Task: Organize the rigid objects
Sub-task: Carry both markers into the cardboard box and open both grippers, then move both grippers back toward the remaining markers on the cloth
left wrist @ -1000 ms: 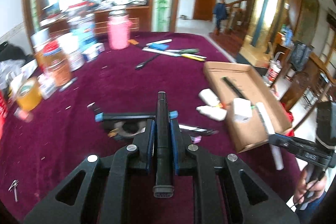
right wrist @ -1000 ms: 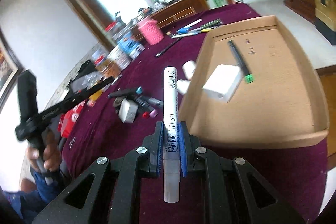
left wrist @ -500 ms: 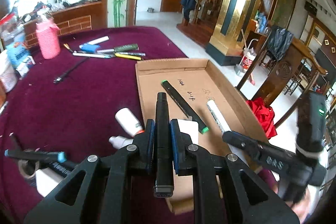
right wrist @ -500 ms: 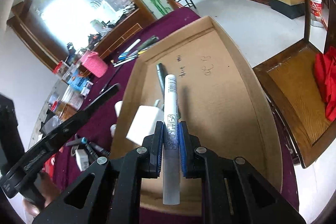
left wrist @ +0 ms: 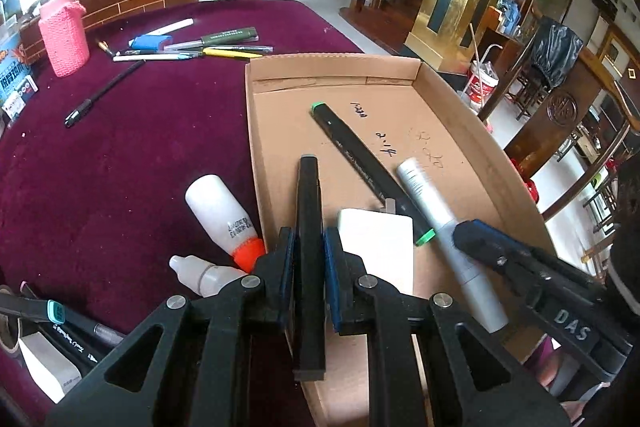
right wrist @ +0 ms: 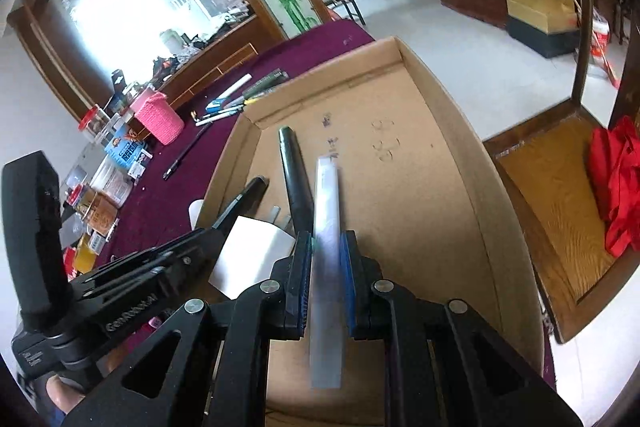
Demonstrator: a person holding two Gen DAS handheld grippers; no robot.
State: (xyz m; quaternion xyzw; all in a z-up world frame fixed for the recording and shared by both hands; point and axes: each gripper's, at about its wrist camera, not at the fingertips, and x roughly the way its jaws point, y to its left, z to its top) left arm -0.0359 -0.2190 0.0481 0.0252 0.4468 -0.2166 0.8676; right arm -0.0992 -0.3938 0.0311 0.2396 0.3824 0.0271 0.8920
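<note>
My left gripper (left wrist: 310, 255) is shut on a black marker (left wrist: 309, 223) and holds it over the near left corner of the cardboard tray (left wrist: 360, 67). My right gripper (right wrist: 326, 267) has its jaws slightly apart around a white marker (right wrist: 327, 211), which is blurred; it hangs over the tray (right wrist: 452, 115). In the left wrist view the white marker (left wrist: 432, 211) slants from the right gripper's finger (left wrist: 492, 247). In the tray lie a black marker with green caps (left wrist: 360, 155) and a white block (left wrist: 376, 243).
On the maroon tablecloth (left wrist: 140, 147) left of the tray lie two white bottles (left wrist: 224, 215), more markers (left wrist: 60, 323), a black pen (left wrist: 104, 93), a row of pens (left wrist: 200, 47) and a pink cup (left wrist: 64, 35). A wooden chair (right wrist: 560, 195) with red cloth stands right.
Both grippers have moved in over the tray. The right gripper's jaws have loosened around the white marker, which now looks blurred. The left gripper still grips the black marker.
</note>
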